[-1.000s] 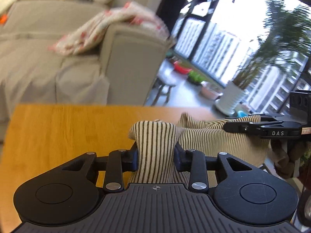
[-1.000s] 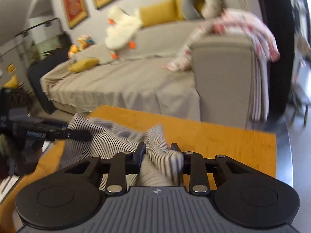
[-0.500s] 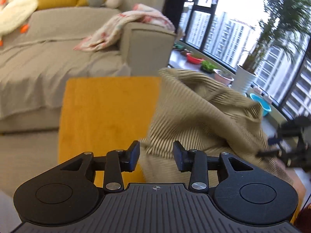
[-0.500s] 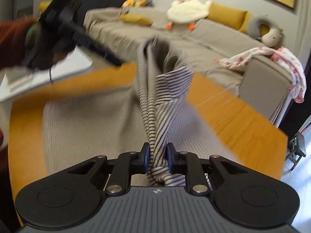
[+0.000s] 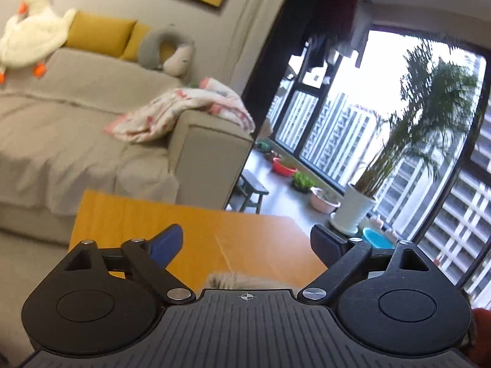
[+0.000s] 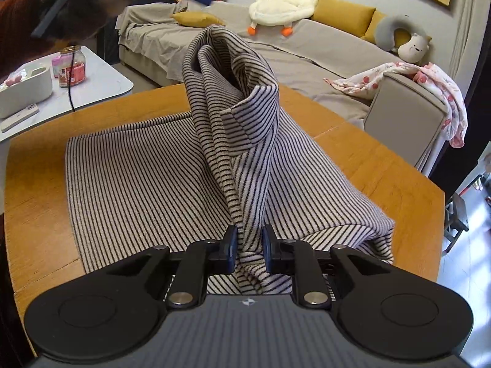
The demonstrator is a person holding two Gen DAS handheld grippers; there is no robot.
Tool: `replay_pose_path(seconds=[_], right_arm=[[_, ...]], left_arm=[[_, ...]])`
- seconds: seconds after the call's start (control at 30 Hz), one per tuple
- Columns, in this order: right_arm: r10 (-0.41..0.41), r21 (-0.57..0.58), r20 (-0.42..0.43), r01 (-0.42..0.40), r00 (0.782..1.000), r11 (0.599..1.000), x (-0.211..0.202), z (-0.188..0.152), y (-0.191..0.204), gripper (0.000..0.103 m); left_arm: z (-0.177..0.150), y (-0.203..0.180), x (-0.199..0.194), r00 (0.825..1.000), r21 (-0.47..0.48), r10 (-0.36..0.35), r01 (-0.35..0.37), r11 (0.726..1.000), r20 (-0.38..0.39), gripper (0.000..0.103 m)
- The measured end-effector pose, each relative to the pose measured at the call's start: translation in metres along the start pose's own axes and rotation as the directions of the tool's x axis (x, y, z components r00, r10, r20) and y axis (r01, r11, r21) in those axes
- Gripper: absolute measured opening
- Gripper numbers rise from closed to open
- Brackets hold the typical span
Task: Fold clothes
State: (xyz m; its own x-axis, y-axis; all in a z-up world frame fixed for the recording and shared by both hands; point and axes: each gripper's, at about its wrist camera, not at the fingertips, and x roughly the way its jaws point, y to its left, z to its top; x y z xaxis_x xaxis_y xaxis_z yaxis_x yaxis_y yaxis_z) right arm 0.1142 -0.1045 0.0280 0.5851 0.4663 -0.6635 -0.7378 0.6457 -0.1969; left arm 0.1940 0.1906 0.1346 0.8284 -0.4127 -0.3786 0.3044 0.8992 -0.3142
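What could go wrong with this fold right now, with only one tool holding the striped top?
The right tool alone pinches the striped top, so the raised, twisted fold may flop crooked when released. The left tool, whose jaws have just opened, holds nothing, so nothing pins the flat part against dragging. The bunched side lies near the wooden table edge and might slide off.

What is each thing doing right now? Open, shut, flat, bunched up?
left gripper: jaws wide, just opened, nothing between them.
right gripper: shut on the striped garment.
striped garment: partly flat on the table, one part pulled up in a bunched peak.
wooden table: partly covered by the garment.
floral blanket: draped over the sofa arm.
jar: upright, lid on.
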Motion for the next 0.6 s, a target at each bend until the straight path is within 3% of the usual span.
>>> replay_pose_path(seconds=[0.07,0.1,0.13,0.2,0.3,0.37,0.4,0.43,0.5,0.57,0.6], right_arm=[[-0.006,-0.003,-0.002,0.006,1.0,1.0,0.004,0.001,0.0,0.017],[-0.009,-0.001,-0.003,0.009,1.0,1.0,0.004,0.002,0.0,0.017],[-0.014,0.004,-0.004,0.014,1.0,1.0,0.001,0.001,-0.001,0.017],[-0.02,0.043,-0.002,0.02,1.0,0.999,-0.01,-0.003,-0.006,0.018],[-0.018,0.151,0.008,0.017,1.0,0.988,-0.032,-0.012,-0.021,0.022],[-0.02,0.267,0.016,0.015,1.0,0.963,-0.046,-0.019,-0.036,0.04],[-0.023,0.35,0.021,0.014,1.0,0.937,-0.052,-0.023,-0.047,0.055],[-0.026,0.43,0.026,0.013,0.999,0.903,-0.057,-0.028,-0.057,0.06],[-0.012,0.561,0.042,-0.014,0.999,0.828,-0.06,-0.035,-0.074,0.061],[0.002,0.619,0.065,-0.042,0.998,0.785,-0.056,-0.038,-0.077,0.06],[0.008,0.645,0.077,-0.056,0.997,0.762,-0.054,-0.039,-0.079,0.06]], left_arm=[[-0.001,-0.007,0.03,0.997,0.065,0.062,-0.059,0.996,-0.041,0.09],[-0.006,-0.006,0.043,0.993,0.073,0.085,-0.079,0.994,-0.082,0.08],[-0.011,-0.004,0.057,0.986,0.074,0.102,-0.092,0.993,-0.131,0.061],[-0.028,0.004,0.067,0.968,0.076,0.109,-0.094,0.993,-0.228,0.045],[-0.062,0.012,0.055,0.938,0.133,0.129,-0.09,0.987,-0.321,0.045],[-0.086,0.018,0.042,0.911,0.172,0.144,-0.083,0.982,-0.385,0.046],[-0.099,0.022,0.036,0.894,0.18,0.152,-0.081,0.98,-0.421,0.048],[-0.106,0.025,0.029,0.89,0.181,0.15,-0.078,0.98,-0.43,0.054],[-0.111,0.029,0.013,0.897,0.159,0.13,-0.068,0.985,-0.422,0.054],[-0.103,0.031,-0.003,0.915,0.096,0.086,-0.052,0.994,-0.394,0.054],[-0.098,0.032,-0.007,0.925,0.06,0.061,-0.041,0.997,-0.376,0.061]])
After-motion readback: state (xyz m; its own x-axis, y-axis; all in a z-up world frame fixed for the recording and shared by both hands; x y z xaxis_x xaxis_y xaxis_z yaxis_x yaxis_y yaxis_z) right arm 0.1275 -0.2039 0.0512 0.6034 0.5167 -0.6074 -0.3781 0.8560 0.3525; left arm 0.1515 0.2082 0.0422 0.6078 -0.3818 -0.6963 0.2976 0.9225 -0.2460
